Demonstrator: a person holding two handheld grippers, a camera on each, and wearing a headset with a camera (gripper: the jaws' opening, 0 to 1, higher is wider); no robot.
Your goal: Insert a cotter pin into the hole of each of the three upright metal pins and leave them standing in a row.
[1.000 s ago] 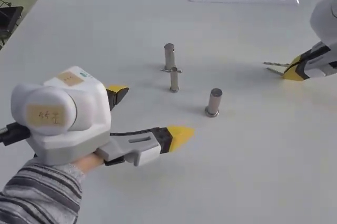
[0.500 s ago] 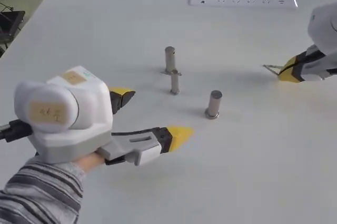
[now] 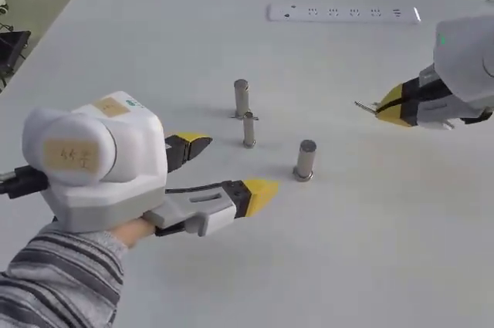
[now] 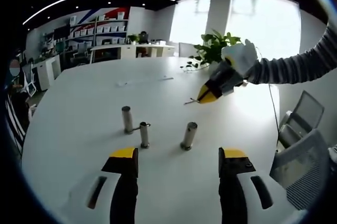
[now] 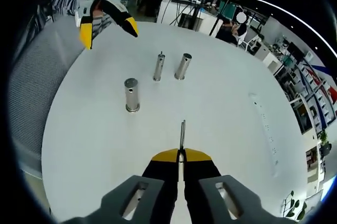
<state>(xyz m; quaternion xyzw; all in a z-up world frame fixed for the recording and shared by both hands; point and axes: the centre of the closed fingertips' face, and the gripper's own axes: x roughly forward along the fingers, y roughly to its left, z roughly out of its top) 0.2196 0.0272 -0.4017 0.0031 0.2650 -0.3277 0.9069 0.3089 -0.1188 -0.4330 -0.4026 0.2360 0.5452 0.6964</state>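
Three upright metal pins stand near mid-table: the far pin [image 3: 241,96], the middle pin [image 3: 248,129] and the near-right pin [image 3: 306,160]. A cotter pin [image 3: 244,116] sticks through the top of the middle pin [image 4: 144,134]. My left gripper [image 3: 229,167] is open with nothing between its fingers, low and left of the pins. To the right of the pins, my right gripper [image 3: 390,106] hangs above the table, shut on a second cotter pin [image 3: 367,105] that points toward them. That cotter pin [image 5: 182,132] juts forward from my right gripper [image 5: 181,155].
A white power strip [image 3: 343,13] lies at the far side of the white table [image 3: 370,251]. A potted plant [image 4: 216,50] and grey chairs [image 4: 300,129] stand past the table's edge. People sit at desks in the background.
My right gripper has moved left toward the pins, carrying the cotter pin up off the table. The left gripper has kept its place, still open. The head camera has shifted slightly.
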